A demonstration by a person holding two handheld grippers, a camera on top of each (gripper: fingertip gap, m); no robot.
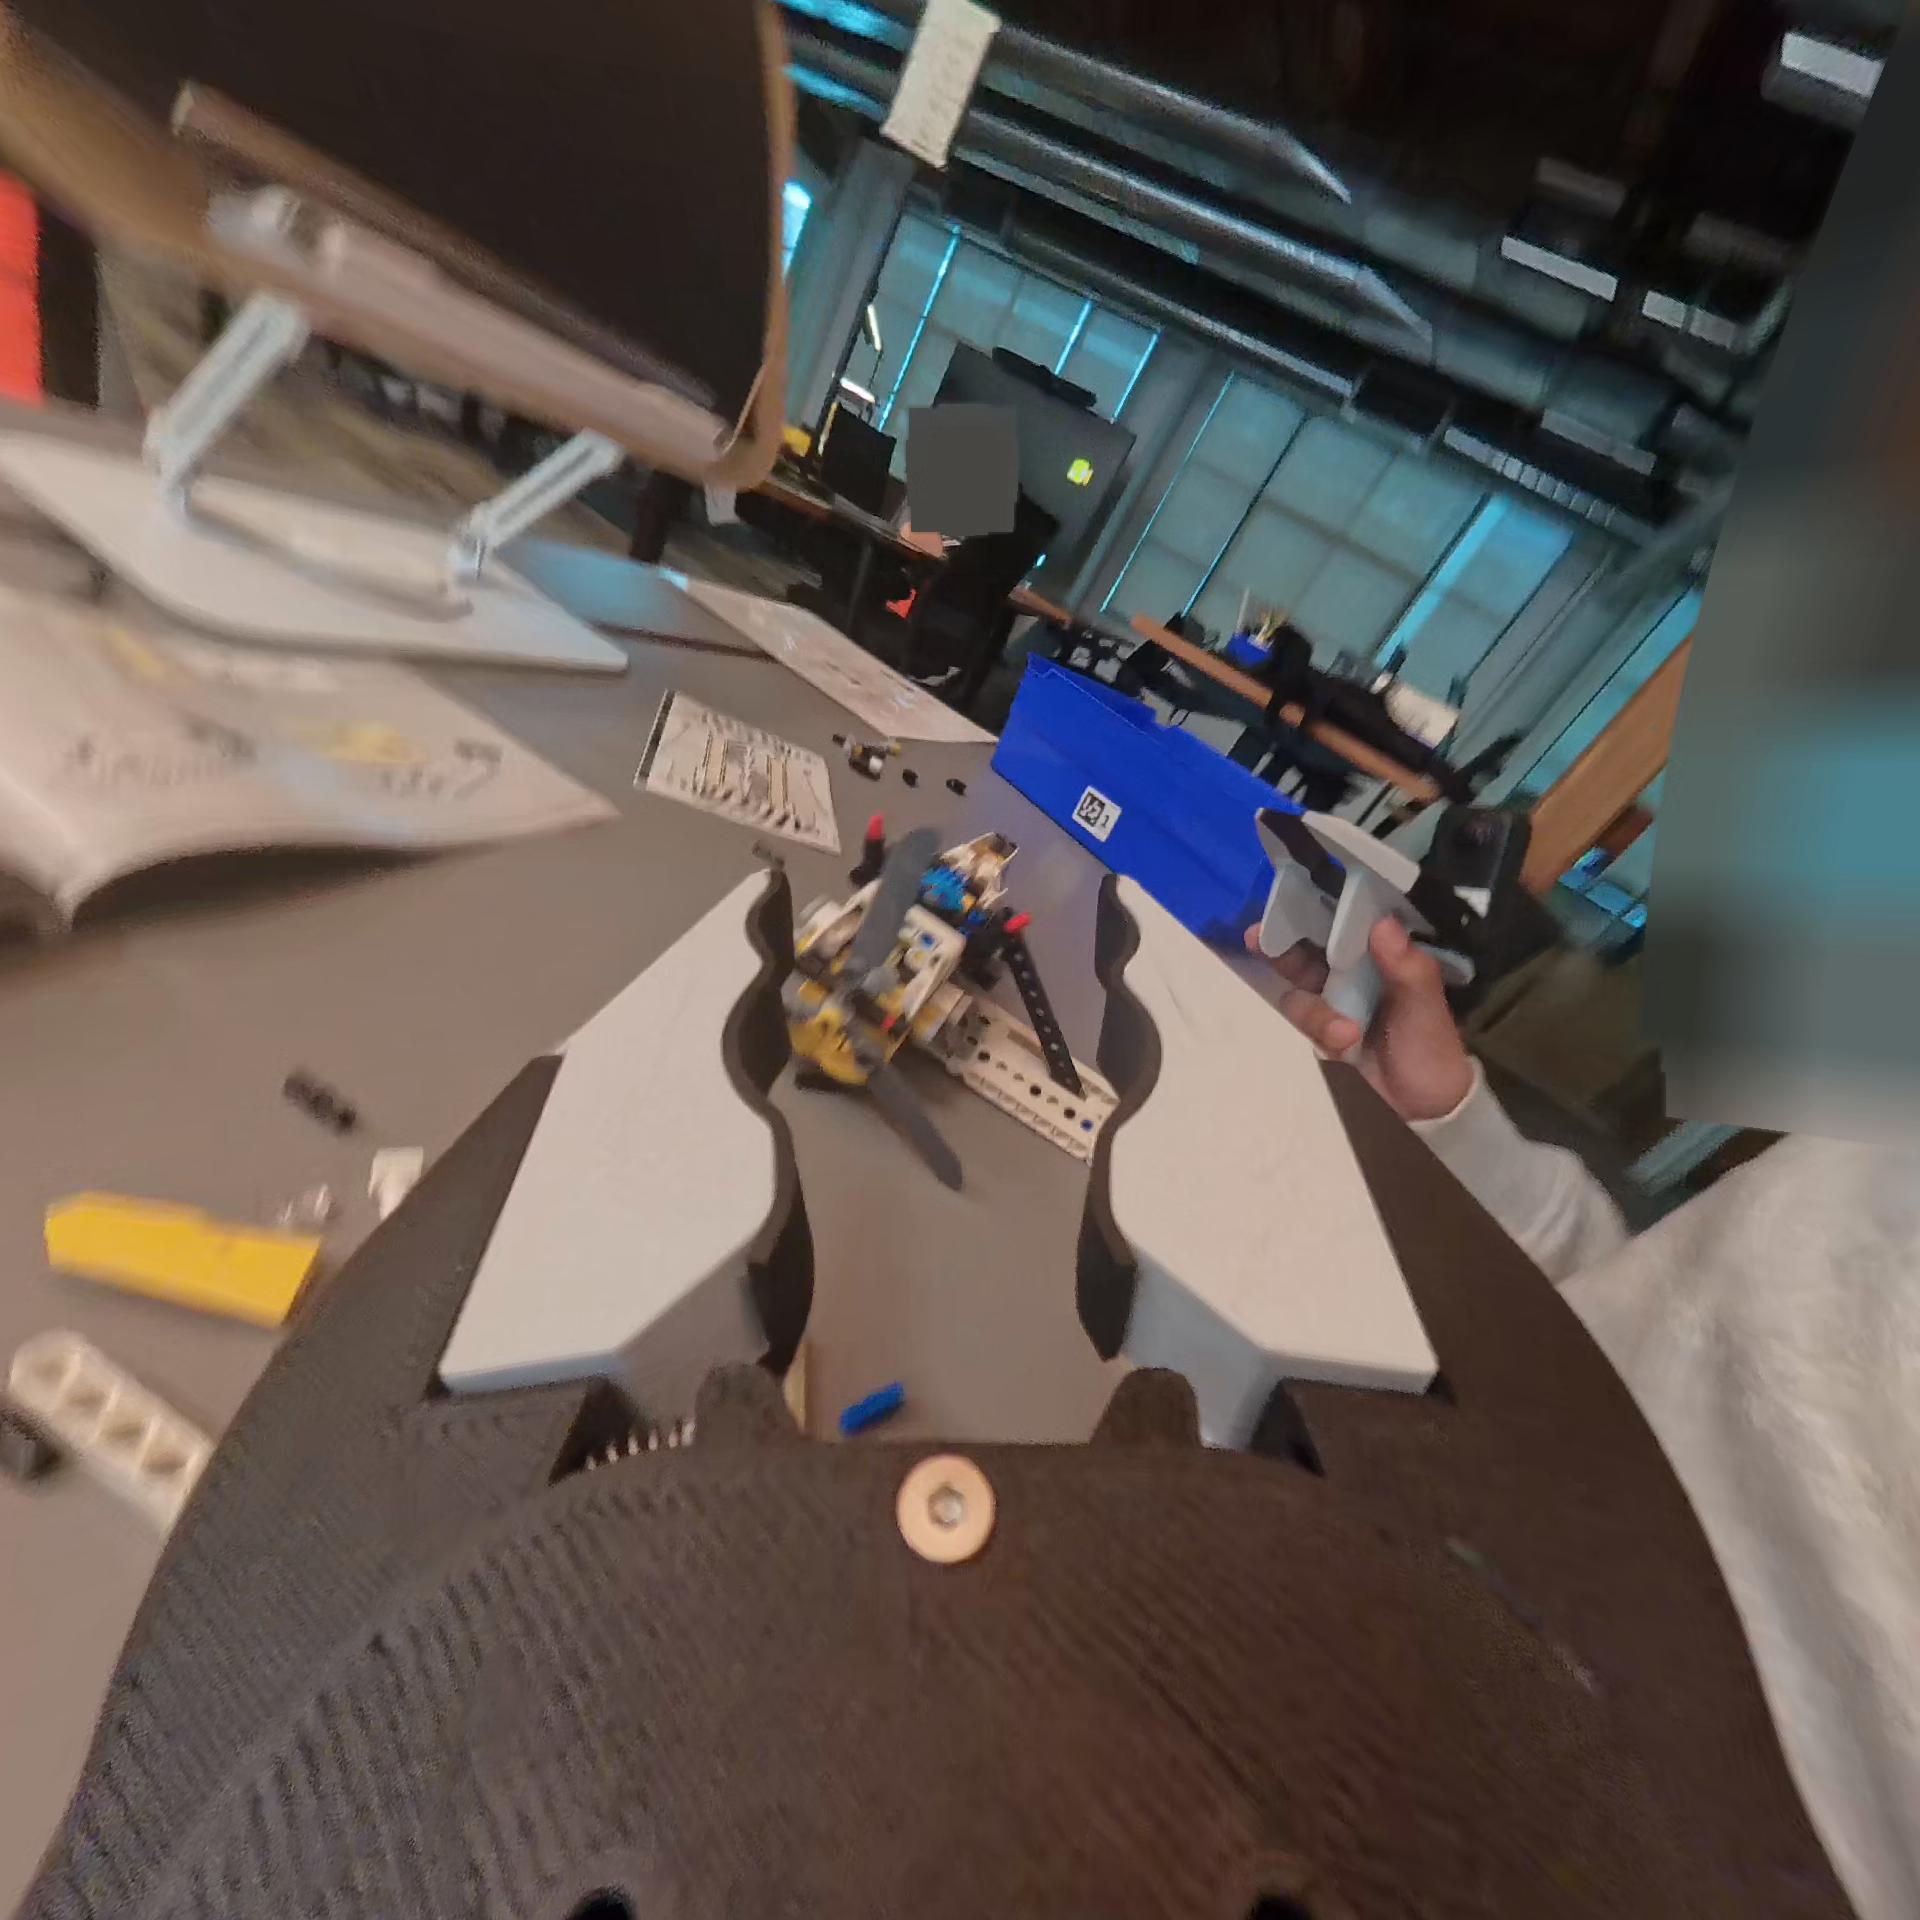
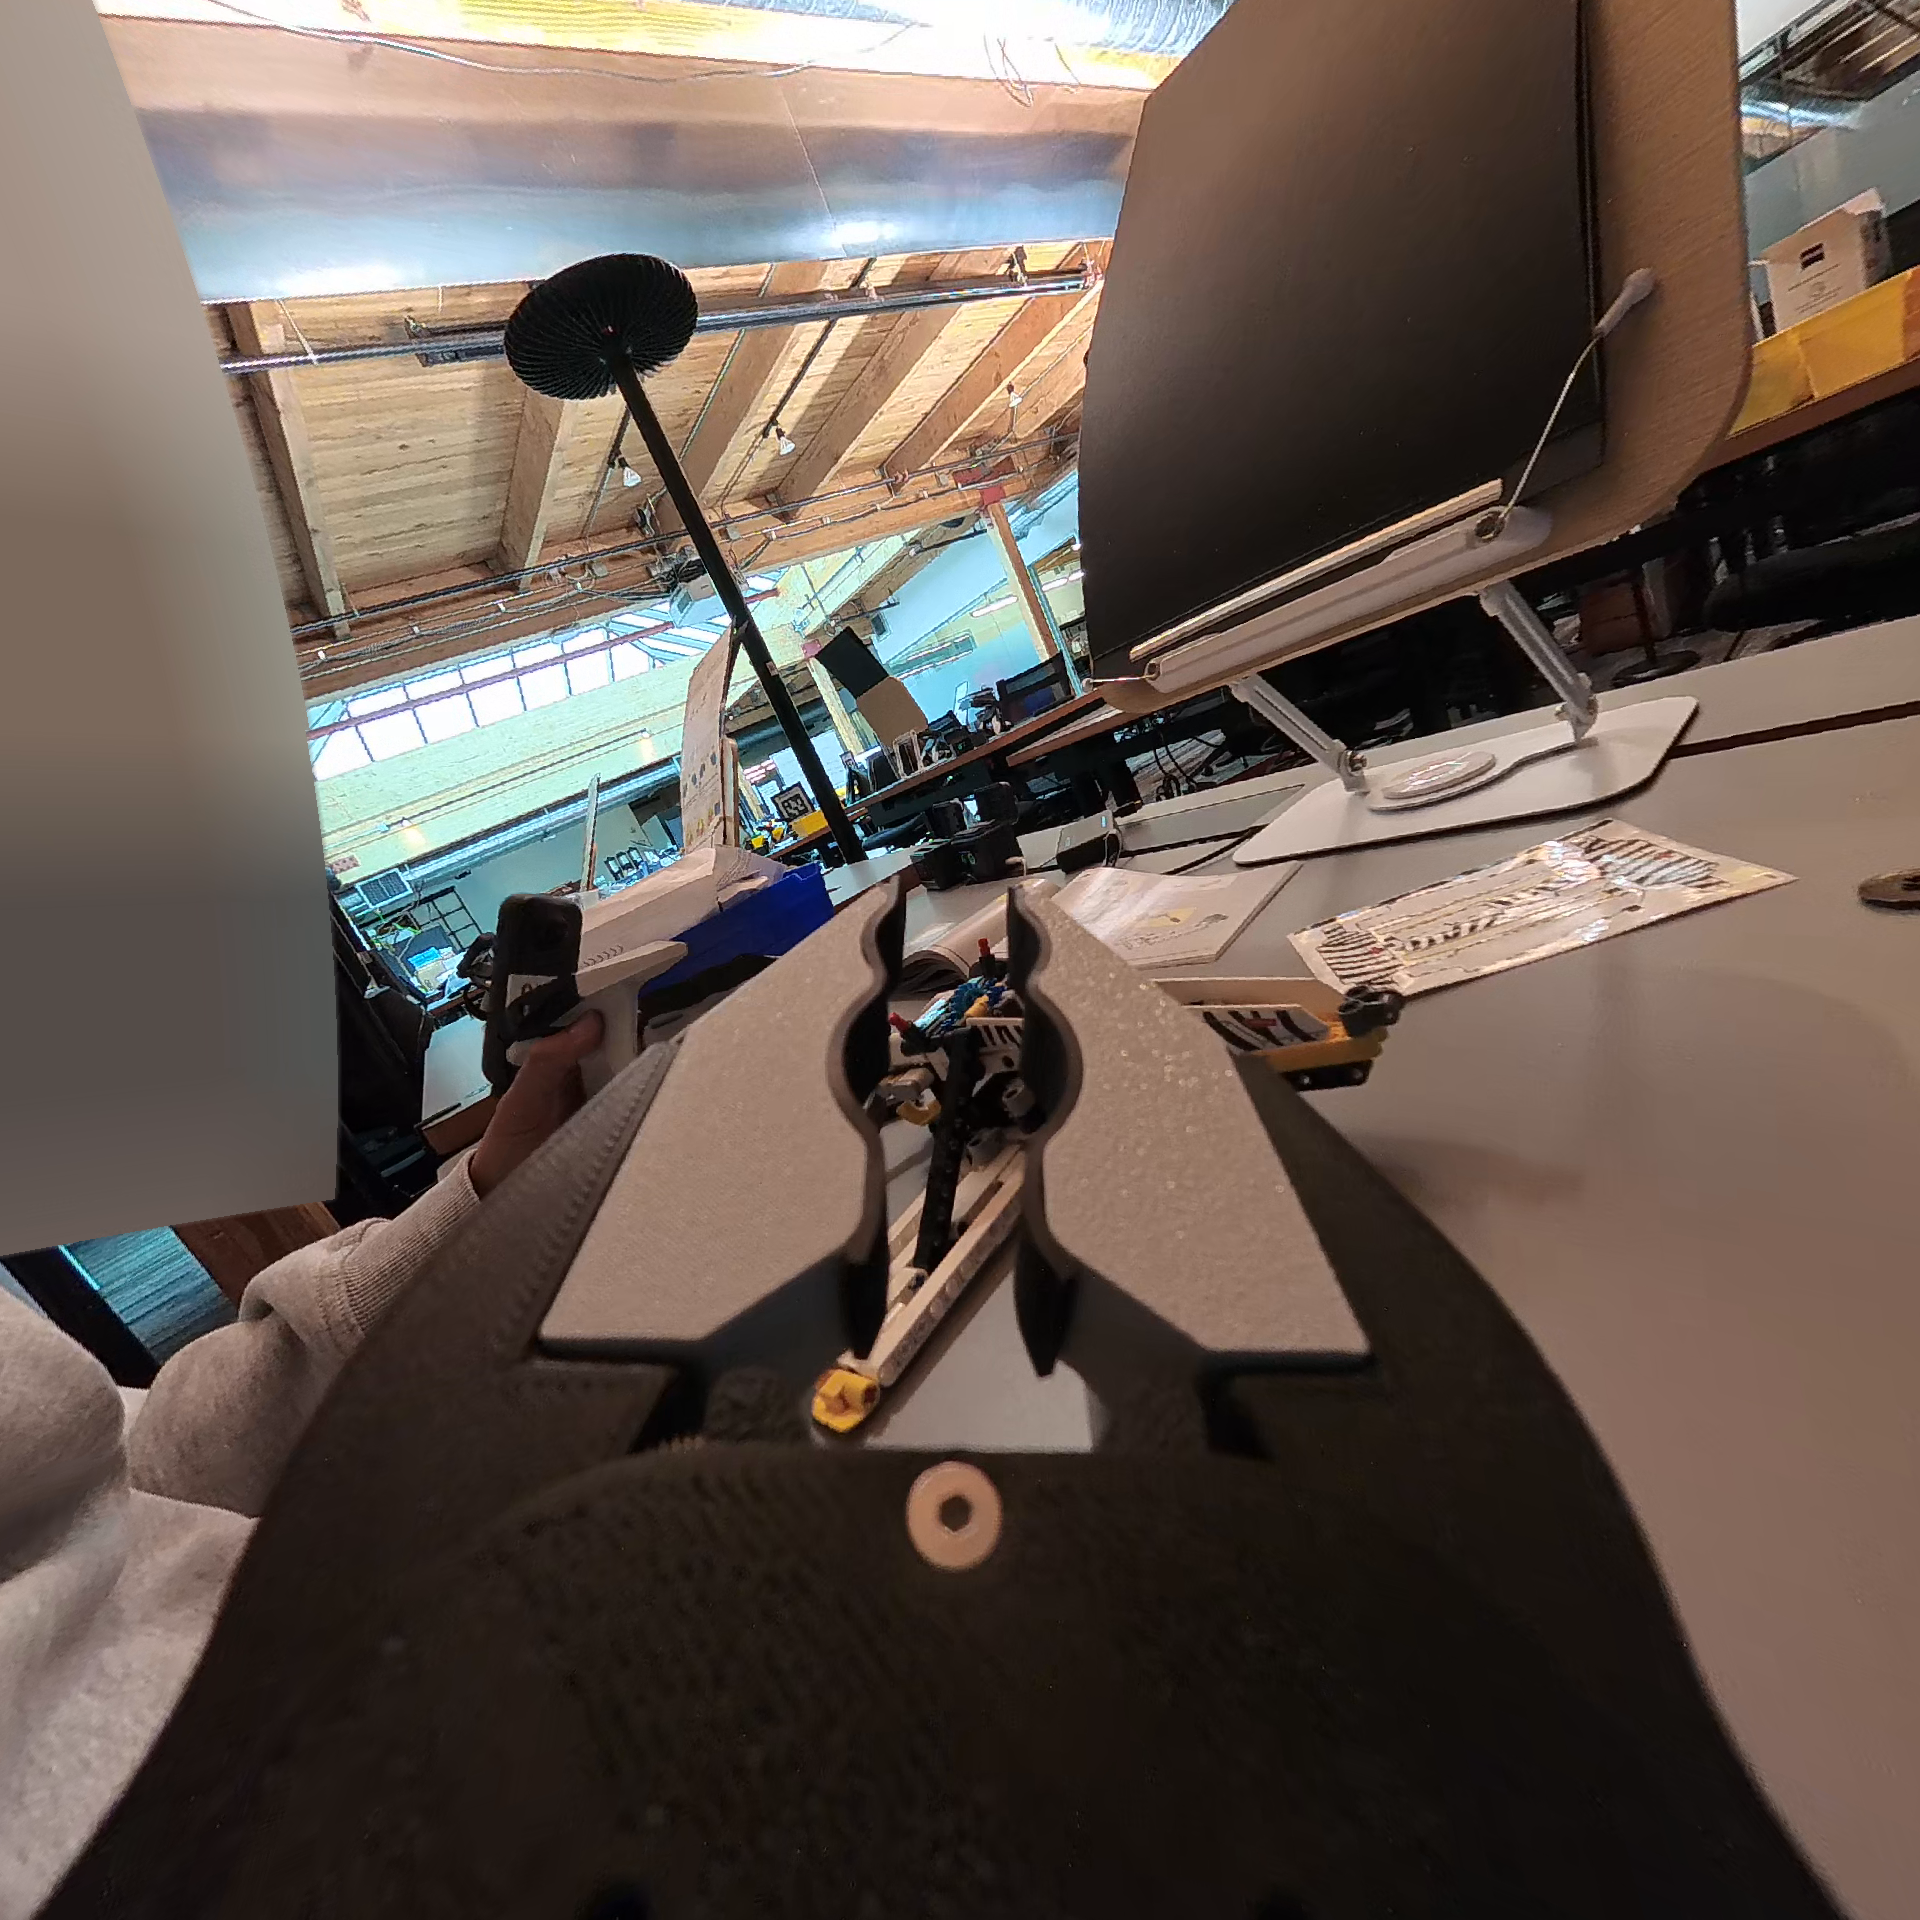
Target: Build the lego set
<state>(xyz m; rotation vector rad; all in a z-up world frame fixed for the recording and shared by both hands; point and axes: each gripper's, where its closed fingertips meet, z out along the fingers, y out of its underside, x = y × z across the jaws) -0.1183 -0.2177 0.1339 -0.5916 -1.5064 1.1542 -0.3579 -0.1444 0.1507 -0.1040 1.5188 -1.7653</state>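
The part-built lego model [image 1: 914, 977], yellow, white and blue with grey blades, lies on the grey table [image 1: 520, 987]. A white beam [image 1: 1029, 1070] and a black beam stick out of it. My left gripper [image 1: 940, 894] is open and empty, with the model just ahead between its fingertips. My right gripper [image 2: 956, 914] has its jaws a narrow gap apart. The model [image 2: 966, 1060] and its white beam [image 2: 935, 1288] show through that gap; I cannot tell if anything touches. A hand holds the right gripper [image 1: 1340, 925] to the right of the model.
Loose parts lie at the left: a yellow piece [image 1: 177, 1252], a white beam [image 1: 104, 1413], a blue pin [image 1: 871, 1408]. A sticker sheet [image 1: 743, 769], an open booklet [image 1: 208, 748], a blue bin [image 1: 1122, 790] and a laptop stand [image 2: 1455, 769] surround the model. A small yellow assembly [image 2: 1320, 1029] lies at the right. About 25 cm separates my left fingertips from my right. My right tips are roughly 15 cm from the white beam [image 1: 1029, 1070].
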